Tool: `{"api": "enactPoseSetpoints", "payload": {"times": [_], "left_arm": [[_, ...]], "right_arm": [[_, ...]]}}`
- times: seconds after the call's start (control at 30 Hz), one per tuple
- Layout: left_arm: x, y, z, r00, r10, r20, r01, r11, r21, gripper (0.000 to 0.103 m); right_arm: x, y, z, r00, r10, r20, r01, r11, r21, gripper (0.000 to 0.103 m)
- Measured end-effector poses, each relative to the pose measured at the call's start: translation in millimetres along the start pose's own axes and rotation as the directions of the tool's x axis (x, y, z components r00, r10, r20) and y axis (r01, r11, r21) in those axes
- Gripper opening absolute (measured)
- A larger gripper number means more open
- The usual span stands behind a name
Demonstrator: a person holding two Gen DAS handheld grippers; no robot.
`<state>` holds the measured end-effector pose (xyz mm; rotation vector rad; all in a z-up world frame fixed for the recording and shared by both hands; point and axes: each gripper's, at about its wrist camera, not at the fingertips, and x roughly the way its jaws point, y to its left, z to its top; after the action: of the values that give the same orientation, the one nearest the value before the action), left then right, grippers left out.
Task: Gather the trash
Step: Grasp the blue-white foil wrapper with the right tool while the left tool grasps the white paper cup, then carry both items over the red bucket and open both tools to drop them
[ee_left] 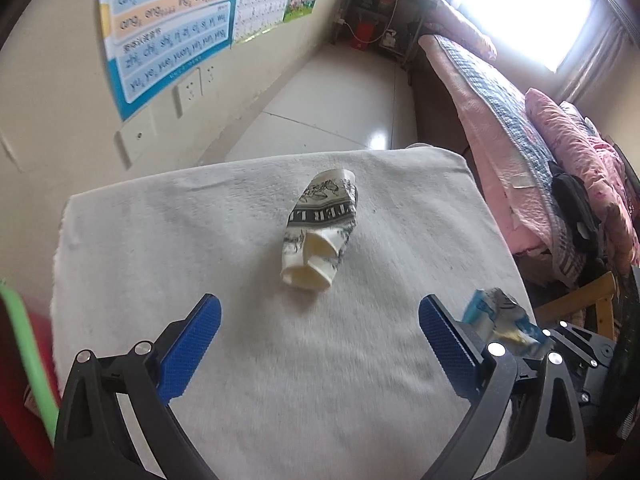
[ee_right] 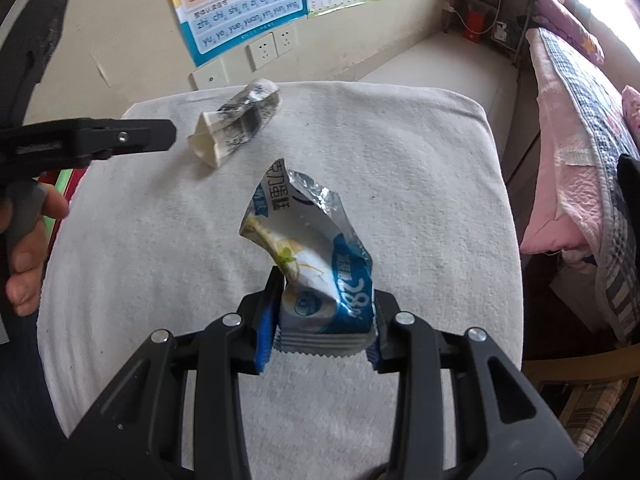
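- Two pieces of trash remain in play around the table (ee_left: 160, 240), a square top under a white fleecy cover that serves as the landmark for everything else.
- Beyond the table's far right side runs the bed (ee_left: 520, 140), heaped with pink quilts; it plays no part in the task.
- Near the table's centre, slightly toward the far edge, lies the crushed paper cup (ee_left: 320, 232), on its side with its folded-in end turned toward the left claw.
- Above the table's near right part, the right claw (ee_right: 324, 320) is clenched on the blue snack wrapper (ee_right: 316, 252), gripping its crimped bottom seam; the wrapper stands clear of the cover.
- Over the table's near edge, the left claw (ee_left: 320, 336) is released, fingers spread wide, apart from the cup.
- To do this step well, I judge the left claw should straddle the cup across its flattened width and press lightly into the soft cover before closing, so it does not skid away.
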<state>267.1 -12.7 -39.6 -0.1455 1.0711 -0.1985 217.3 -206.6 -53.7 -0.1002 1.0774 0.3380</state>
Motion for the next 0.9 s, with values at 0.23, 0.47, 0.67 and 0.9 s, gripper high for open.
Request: {"api": "enactPoseSetpoints", "payload": {"times": [0.23, 0.47, 0.67, 0.9], "left_arm": [[37.6, 4.0, 19.8, 0.999, 0.016, -0.035, -0.015, 1.000, 0.024, 0.093], [65.0, 5.6, 33.9, 0.998, 0.024, -0.066, -0.021, 0.999, 0.046, 0.076], [70.2, 6.0, 35.0, 0.997, -0.003, -0.076, 0.006, 0.999, 0.039, 0.040], [49.6, -2.1, 26.5, 0.999, -0.009, -0.049, 0.012, 0.998, 0.068, 0.033]], "right_arm": [[8.9, -15.2, 12.5, 1.000, 0.011, 0.007, -0.012, 0.998, 0.054, 0.035], [14.8, -25.8, 22.2, 1.000, 0.021, 0.021, -0.023, 0.996, 0.087, 0.035], [15.6, -26.2, 24.3, 0.999, 0.028, 0.031, -0.030, 0.996, 0.087, 0.024], [11.0, -26.3, 23.0, 0.997, 0.057, 0.045, -0.061, 0.994, 0.095, 0.015]]}}
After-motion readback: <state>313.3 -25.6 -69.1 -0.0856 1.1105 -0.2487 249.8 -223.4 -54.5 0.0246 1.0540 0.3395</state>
